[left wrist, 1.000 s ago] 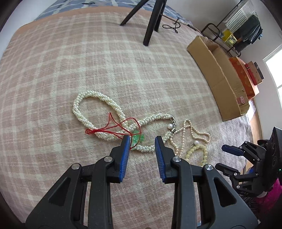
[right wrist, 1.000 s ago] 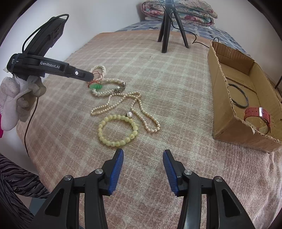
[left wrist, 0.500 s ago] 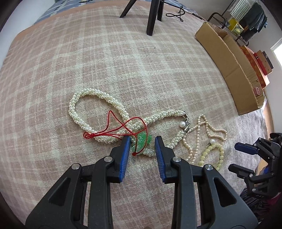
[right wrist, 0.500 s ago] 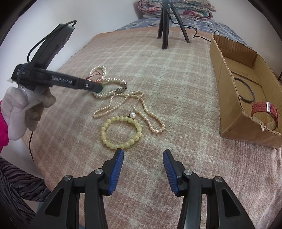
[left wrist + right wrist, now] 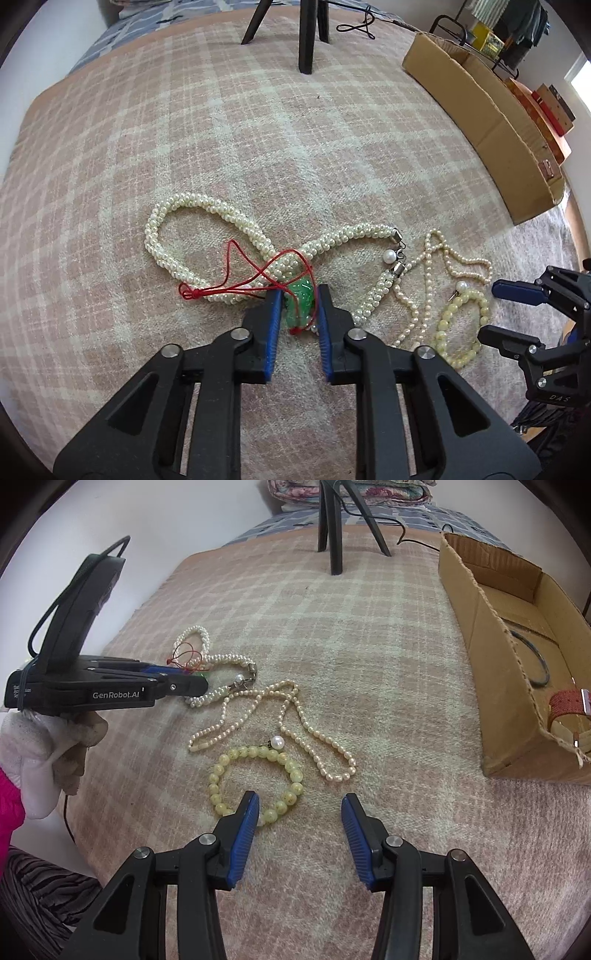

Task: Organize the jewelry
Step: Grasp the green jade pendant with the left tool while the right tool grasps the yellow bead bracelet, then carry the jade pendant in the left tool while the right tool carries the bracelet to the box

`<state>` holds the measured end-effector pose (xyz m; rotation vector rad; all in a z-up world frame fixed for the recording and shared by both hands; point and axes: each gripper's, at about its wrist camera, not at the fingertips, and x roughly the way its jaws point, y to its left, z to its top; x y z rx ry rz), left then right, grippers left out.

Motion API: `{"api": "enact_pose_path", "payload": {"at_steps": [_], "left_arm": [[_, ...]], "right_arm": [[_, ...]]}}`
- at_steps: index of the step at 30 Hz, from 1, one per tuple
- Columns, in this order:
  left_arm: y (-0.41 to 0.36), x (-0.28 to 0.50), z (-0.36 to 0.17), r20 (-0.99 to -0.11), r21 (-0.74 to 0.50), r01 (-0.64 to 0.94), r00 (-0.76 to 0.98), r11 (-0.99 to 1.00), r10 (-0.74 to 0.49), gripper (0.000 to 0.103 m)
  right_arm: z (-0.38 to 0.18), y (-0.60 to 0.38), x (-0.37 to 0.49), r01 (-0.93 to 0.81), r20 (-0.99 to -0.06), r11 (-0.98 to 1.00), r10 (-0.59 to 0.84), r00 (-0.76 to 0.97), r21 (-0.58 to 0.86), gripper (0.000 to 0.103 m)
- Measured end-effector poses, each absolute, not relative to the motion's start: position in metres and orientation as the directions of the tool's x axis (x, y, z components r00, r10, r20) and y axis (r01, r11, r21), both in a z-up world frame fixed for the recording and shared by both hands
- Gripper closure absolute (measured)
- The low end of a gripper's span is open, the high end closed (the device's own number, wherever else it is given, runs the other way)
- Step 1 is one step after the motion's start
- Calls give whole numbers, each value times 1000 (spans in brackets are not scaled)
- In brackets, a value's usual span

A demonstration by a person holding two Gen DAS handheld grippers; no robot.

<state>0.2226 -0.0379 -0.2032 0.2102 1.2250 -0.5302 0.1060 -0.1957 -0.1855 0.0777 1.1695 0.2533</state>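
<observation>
Covering the whole work surface, the plaid blanket [image 5: 155, 122] keeps the jewelry spread flat, while the cardboard box [image 5: 491, 635] at far right already holds a dark ring [image 5: 535, 657] and a red strap [image 5: 565, 705], apparently as the sorting bin. The twisted pearl necklace [image 5: 207, 206] lies tangled with a red cord [image 5: 236, 266]. The left gripper [image 5: 297, 295] has just been closing, its jaws now clenched on the cord's green pendant [image 5: 301, 299], presumably to pull it free. The right gripper [image 5: 299, 801] hangs released, straddling the near edge of the yellow bead bracelet [image 5: 255, 779].
</observation>
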Motion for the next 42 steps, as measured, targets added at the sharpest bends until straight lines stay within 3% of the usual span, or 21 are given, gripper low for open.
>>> {"api": "enact_pose_path", "payload": {"at_steps": [5,15,28,42], "left_arm": [[-36,215,-203,-928,-100,519,259,849,-267,92],[-29,203,-195,-917,-94,531,282,842,-281,96],[-9,191,-175,-897,-106,518,319,849,-307,100],[-7,193,-132,-849,-151,501,376,852,-372,100]], "right_arm": [[-191,-179,104,-221,-914,972,155,374,75,63],[-189,-168,98,-286,-907,958,133,400,14,96],[-177,-173,92,-277,-886,959,182,428,63,97],[-127,-177,81,-305,-821,951,209,531,45,98]]}}
